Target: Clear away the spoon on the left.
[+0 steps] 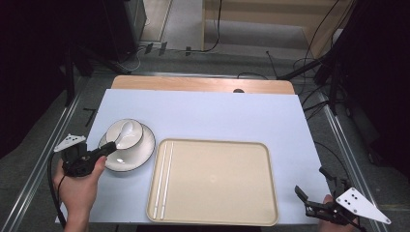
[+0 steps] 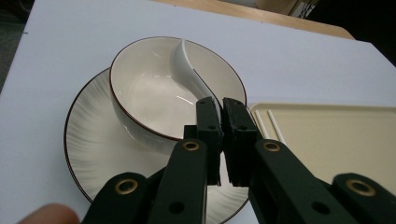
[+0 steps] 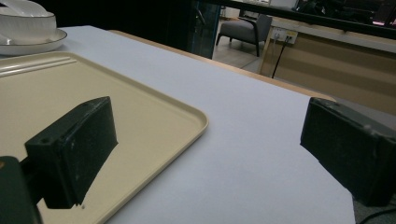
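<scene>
From the high view, the left gripper (image 1: 107, 149) sits right at the near rim of the bowl (image 1: 124, 134), which is stacked on a white plate (image 1: 140, 157) just left of the beige tray (image 1: 217, 181), all on a white sheet over the table (image 1: 203, 84). A white ceramic spoon (image 1: 126, 129) lies in the bowl with its handle pointing down toward the gripper, so my guess is the handle was left sticking out toward the person to make it easy to pinch. A pair of chopsticks (image 1: 163, 179) lies along the tray's left edge, probably set there so the rest of the tray stays open for dishes. The right gripper (image 1: 309, 200) hangs off the near right corner of the sheet, well apart from everything, looks like it's just parked. In the left gripper view, the jaws are squeezed nearly together right at the end of the spoon (image 2: 191, 74) handle where it rests on the bowl (image 2: 140, 88) rim; it looks clamped on the handle, though the actual contact is hidden behind the pads. In the right gripper view, the jaws stand wide apart with nothing between them, over the tray (image 3: 154, 116) corner and bare sheet, bowl and plate (image 3: 28, 46) far off at top left.
</scene>
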Demonstrator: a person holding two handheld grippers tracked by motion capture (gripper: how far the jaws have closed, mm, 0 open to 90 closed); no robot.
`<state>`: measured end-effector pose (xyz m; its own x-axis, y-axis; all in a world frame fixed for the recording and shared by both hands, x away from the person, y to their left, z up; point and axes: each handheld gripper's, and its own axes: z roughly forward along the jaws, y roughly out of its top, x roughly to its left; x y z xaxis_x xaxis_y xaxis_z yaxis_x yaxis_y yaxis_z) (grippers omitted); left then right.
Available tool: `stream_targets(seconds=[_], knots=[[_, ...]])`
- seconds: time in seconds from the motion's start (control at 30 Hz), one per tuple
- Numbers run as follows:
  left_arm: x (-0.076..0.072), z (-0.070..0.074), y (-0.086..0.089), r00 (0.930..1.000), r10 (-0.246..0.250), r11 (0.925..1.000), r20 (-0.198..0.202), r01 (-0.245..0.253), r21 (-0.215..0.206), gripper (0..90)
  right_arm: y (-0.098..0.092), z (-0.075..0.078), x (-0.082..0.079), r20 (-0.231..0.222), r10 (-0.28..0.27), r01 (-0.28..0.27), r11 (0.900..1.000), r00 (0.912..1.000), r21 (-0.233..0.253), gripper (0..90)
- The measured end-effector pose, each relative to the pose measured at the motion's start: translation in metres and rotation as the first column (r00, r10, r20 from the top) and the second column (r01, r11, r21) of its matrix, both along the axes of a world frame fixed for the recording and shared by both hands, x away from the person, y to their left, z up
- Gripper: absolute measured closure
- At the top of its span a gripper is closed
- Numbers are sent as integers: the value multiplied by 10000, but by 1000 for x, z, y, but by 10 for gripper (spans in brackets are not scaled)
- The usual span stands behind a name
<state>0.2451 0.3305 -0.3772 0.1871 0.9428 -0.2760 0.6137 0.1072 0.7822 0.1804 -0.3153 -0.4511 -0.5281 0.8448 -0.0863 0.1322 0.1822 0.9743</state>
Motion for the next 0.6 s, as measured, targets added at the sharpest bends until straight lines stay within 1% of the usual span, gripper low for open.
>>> stream_targets(seconds=[0.23,0.27,0.37,0.4,0.47,0.6], knots=[[-4,7,-2,9993,-67,9999,360,72,-156,868,0,0,0,-31,45,-44,10000,10000,87,37],[-4,8,-2,9990,-160,9997,415,168,-189,868,0,0,0,-27,53,-52,9999,10000,98,37],[-6,11,-5,9984,-210,9997,522,216,-112,868,0,0,0,-1,63,-63,9999,10000,85,37],[-6,11,-6,9981,-228,9996,566,237,-161,868,0,0,0,-4,67,-67,9999,10000,83,37],[-7,13,-8,9978,-295,9995,601,301,-92,868,0,0,0,-4,63,-63,9999,10000,85,37],[-8,15,-11,9970,-347,9993,696,356,-116,868,0,0,0,-26,50,-50,9999,10000,95,37]])
